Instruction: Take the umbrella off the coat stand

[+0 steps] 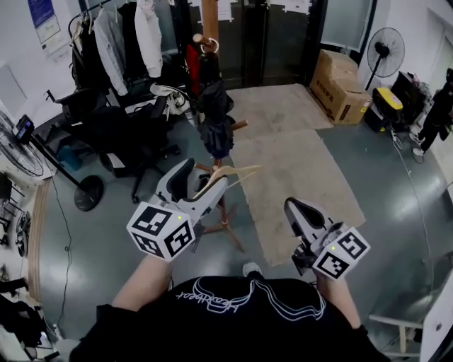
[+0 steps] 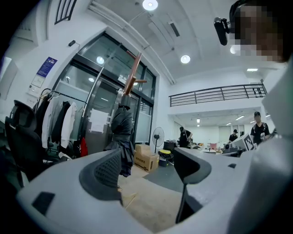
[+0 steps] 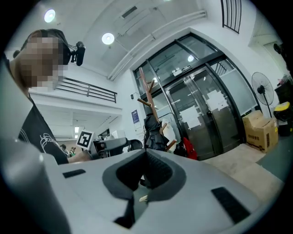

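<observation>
A dark folded umbrella point(image 1: 214, 117) hangs from the top pegs of a wooden coat stand point(image 1: 209, 21) in the middle of the head view. My left gripper point(image 1: 198, 182) is held level just short of the stand's legs, jaws wide open and empty. In the left gripper view the umbrella point(image 2: 121, 137) hangs beyond the left pad of the left gripper point(image 2: 149, 167), apart from it. My right gripper point(image 1: 301, 211) is lower right of the stand, with nothing in it. In the right gripper view the right gripper point(image 3: 145, 171) has its pads closed together, and the umbrella point(image 3: 154, 135) is farther off.
A black office chair point(image 1: 134, 134) and a garment rack with coats point(image 1: 120, 35) stand left of the stand. A beige mat point(image 1: 290, 155) lies behind it. Cardboard boxes point(image 1: 340, 85) and a standing fan point(image 1: 386, 49) are at the back right, with another fan point(image 1: 21, 152) at left. A person point(image 1: 435, 113) stands at the right edge.
</observation>
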A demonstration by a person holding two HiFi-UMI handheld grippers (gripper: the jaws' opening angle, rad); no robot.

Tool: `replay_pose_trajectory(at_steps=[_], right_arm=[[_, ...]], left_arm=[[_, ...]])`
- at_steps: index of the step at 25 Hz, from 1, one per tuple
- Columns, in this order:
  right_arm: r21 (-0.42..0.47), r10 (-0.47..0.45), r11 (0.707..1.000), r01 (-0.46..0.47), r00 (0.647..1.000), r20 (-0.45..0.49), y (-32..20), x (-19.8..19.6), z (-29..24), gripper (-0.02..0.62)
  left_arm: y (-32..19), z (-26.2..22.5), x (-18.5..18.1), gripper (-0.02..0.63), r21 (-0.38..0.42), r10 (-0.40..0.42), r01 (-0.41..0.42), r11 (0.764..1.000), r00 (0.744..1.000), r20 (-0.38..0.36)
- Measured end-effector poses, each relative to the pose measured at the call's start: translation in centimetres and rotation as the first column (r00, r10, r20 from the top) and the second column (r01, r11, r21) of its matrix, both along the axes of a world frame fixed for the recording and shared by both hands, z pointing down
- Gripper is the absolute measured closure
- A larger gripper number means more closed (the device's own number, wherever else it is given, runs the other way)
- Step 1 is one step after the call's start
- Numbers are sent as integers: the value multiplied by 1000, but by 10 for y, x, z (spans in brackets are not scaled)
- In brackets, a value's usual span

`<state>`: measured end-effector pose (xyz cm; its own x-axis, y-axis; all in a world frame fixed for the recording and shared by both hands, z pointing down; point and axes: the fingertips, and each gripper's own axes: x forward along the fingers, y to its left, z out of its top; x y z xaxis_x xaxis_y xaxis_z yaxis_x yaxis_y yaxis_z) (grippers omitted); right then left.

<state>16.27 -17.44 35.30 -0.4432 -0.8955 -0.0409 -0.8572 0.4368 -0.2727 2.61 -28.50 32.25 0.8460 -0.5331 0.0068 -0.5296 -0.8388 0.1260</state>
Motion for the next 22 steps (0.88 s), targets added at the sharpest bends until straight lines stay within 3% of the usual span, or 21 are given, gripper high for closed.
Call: replay_pose_trajectory(at_steps=[10, 22], right_arm=[[20, -116, 993, 117, 992, -42, -73, 47, -21, 591], [28, -182, 982, 185, 980, -75, -117, 89, -19, 591]], left_arm=[[-67, -13, 39, 262, 24, -126, 126, 992, 992, 17], [-139, -12, 62, 262, 72, -275, 269, 960, 958, 80]])
